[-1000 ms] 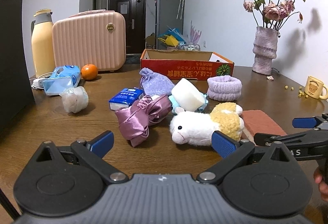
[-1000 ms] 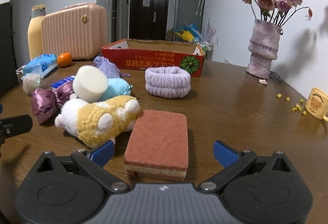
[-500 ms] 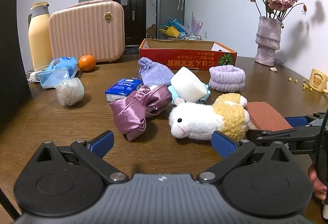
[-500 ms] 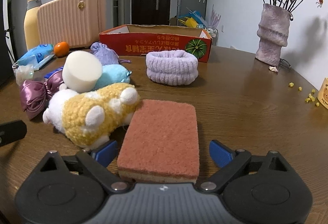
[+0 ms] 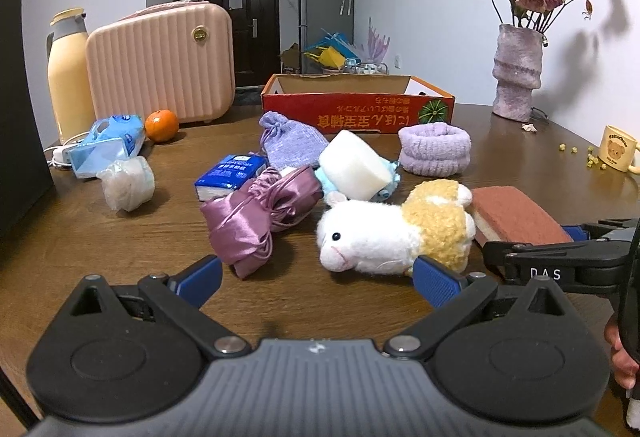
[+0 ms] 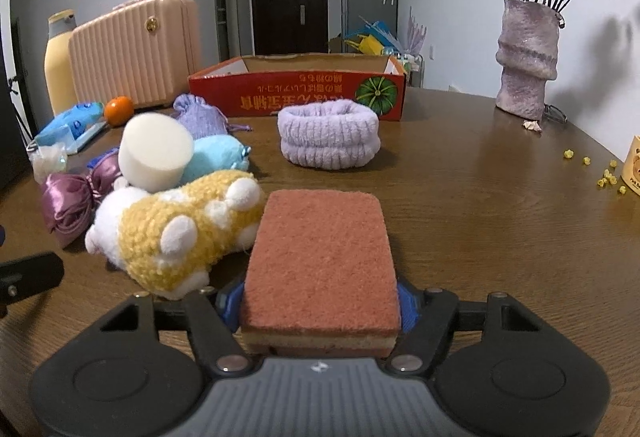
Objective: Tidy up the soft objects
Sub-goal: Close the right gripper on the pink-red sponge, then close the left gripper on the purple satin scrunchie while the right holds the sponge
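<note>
Wooden table [image 6: 480, 197] carries everything. One red box [image 6: 296, 93] at the back, open top, likely the drop spot. One pink case [image 6: 136, 49], one vase [image 6: 526, 61], both not soft.

Soft things, one each: plush sheep [image 6: 176, 233], purple headband [image 6: 330, 137], white foam block [image 6: 154, 153], blue plush [image 6: 218, 163], satin bow [image 5: 260, 217], knit pouch [image 5: 290, 145], sponge [image 6: 320, 261].

Sponge lies flat on the table directly ahead of the right claw [image 6: 320, 307], long axis running away along the fingers toward the box, sheep touching its left edge. Right claw is closing, blue pads at both long sides of the sponge's near end, apparently just meeting it, no squeeze visible.

Left claw [image 5: 316, 279] is wide open and empty, sheep just beyond its tips.
</note>
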`<state>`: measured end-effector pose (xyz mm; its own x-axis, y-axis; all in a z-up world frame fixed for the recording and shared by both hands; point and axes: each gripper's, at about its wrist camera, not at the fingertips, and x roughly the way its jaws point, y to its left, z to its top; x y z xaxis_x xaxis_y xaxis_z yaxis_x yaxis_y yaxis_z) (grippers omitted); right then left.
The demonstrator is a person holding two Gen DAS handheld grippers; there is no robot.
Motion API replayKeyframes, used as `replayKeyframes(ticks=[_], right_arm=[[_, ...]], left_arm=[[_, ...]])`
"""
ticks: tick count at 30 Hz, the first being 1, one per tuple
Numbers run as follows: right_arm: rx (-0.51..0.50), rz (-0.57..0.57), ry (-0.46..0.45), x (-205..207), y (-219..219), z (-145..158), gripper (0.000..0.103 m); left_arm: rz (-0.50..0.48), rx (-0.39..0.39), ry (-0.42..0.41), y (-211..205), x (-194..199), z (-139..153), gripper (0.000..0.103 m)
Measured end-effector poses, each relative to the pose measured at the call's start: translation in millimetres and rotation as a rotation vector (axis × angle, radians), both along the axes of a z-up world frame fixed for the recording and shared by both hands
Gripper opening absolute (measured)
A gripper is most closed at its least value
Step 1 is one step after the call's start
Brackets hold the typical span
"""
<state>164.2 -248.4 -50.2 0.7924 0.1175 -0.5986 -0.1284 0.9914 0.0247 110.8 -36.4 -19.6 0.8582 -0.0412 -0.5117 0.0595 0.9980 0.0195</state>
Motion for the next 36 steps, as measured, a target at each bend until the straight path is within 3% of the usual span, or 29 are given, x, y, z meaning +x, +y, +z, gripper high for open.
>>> replayKeyframes(ticks=[13, 26, 36], right_arm=[[0.080, -0.035, -0.051, -6.5, -19.2, 7.1, 0.069], [0.108, -0.070, -0.072, -7.0, -27.5, 7.8, 0.069], [0.107, -0.105, -0.077, -5.6, -30.8, 6.3, 0.069]], left_arm=[[-0.001, 0.026, 0.009, -9.2, 13.2, 7.6, 0.103], [0.104, 0.073, -0.003, 24.5, 40.5, 17.1, 0.103], [0.106, 0.122, 0.033, 41.0, 75.2, 4.4, 0.103]])
